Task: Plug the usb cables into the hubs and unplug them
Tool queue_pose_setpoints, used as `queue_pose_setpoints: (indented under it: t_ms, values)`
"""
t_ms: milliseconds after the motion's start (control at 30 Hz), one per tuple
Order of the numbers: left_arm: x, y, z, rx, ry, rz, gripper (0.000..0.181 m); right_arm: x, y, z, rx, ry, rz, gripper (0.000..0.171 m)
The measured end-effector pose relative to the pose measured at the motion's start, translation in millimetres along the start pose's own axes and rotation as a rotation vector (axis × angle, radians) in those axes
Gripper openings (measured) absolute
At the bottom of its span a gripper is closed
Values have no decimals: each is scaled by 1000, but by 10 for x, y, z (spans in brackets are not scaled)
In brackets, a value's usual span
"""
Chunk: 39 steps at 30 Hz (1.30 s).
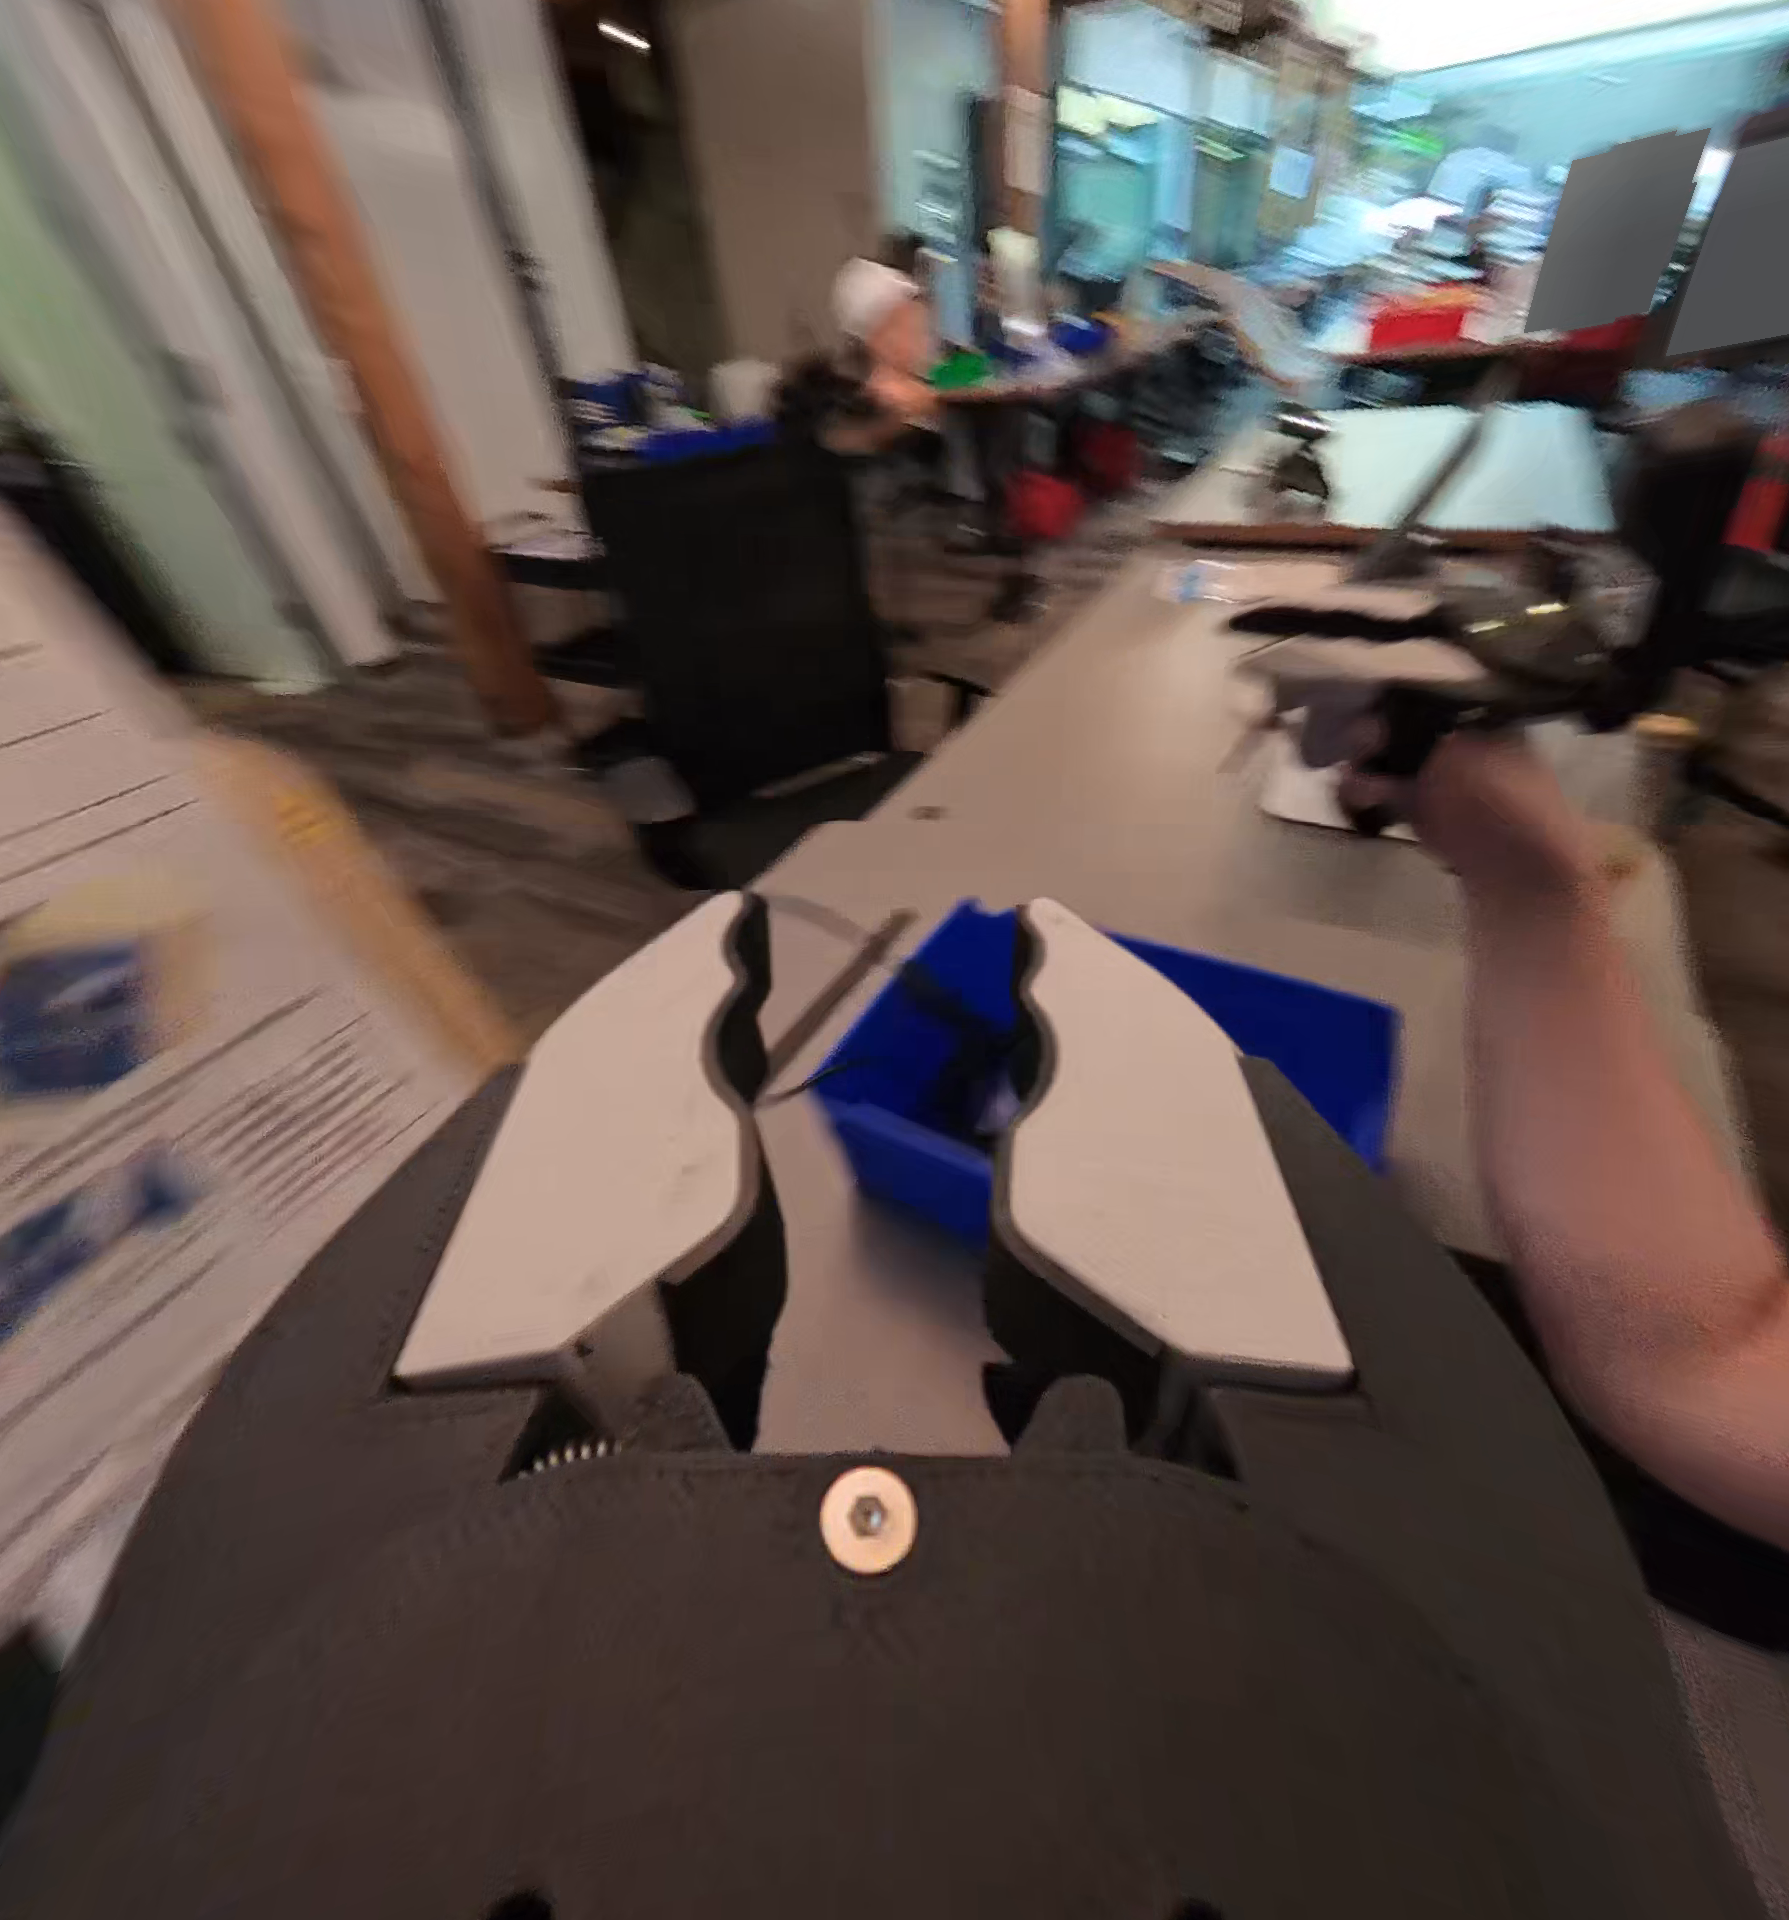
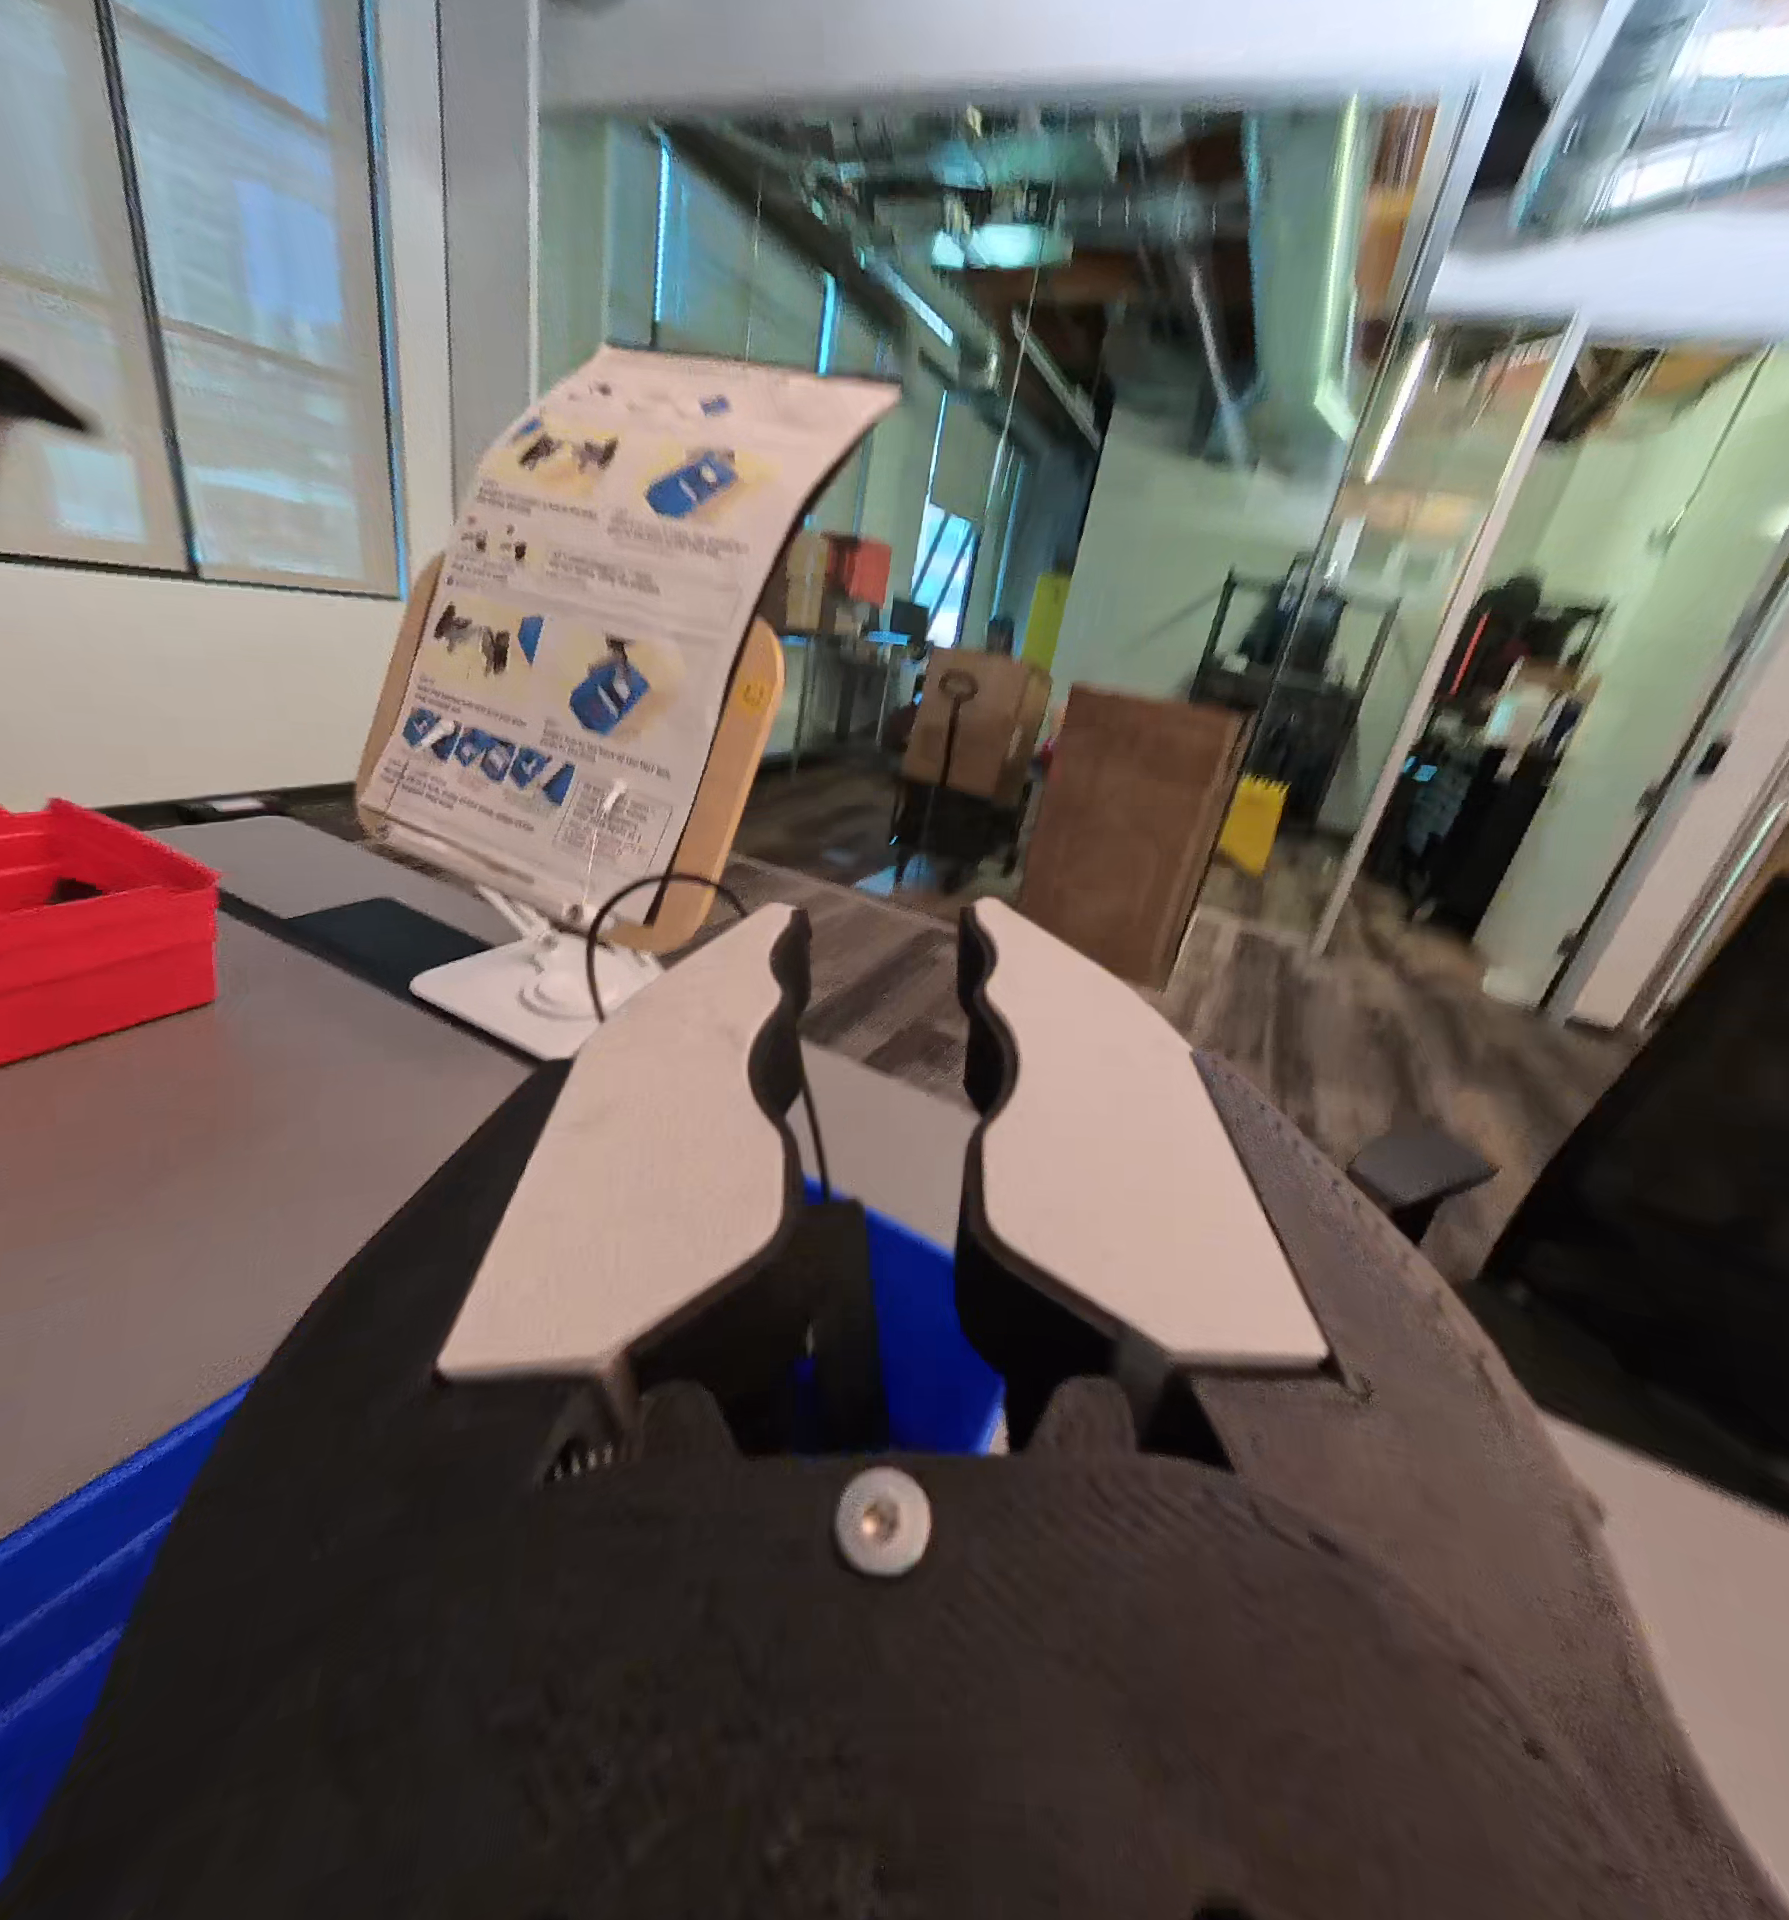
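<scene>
Grippers left (image 1: 885, 925) and right (image 2: 882, 930) gape empty; blue bin (image 1: 1285, 1023) contents half-hidden.

The left gripper (image 1: 890, 987) was held level above the surface, its grey fingers (image 1: 641, 1132) parted with a clear gap and nothing between them. The right gripper (image 2: 885, 997) was likewise parted and empty. Farther off, blurred, a bare forearm (image 1: 1596, 1195) rose to the right hand (image 1: 1492, 821), apparently gripping its handle.

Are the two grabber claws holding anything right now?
No. The left gripper and right gripper are both open and empty above the blue bin.
</scene>
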<state>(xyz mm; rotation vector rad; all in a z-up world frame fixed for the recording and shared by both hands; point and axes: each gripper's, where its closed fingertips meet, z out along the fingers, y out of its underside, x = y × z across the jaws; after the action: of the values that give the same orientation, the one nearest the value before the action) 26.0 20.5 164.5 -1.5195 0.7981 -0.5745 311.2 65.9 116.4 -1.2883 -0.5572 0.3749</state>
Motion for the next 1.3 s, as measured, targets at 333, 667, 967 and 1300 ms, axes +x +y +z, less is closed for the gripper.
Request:
queue_pose_setpoints:
  t_ms: [333, 667, 967, 1300]
  values:
    - [-919, 1984, -3281, -248, -760, -288, 32, -959, -615, 551, 116, -39, -285, 40]
    - [-972, 3178, -3262, -719, -672, -517, 38, -1750, -432, 951, 30, -157, -503, 38]
    - [-1225, 3879, -3125, -1112, -620, -700, 47, -1894, -281, 1034, -35, -193, -582, 38]
    - [-1240, 3960, -3139, -1128, -658, -821, 31, -1840, -254, 1036, -48, -192, -593, 38]
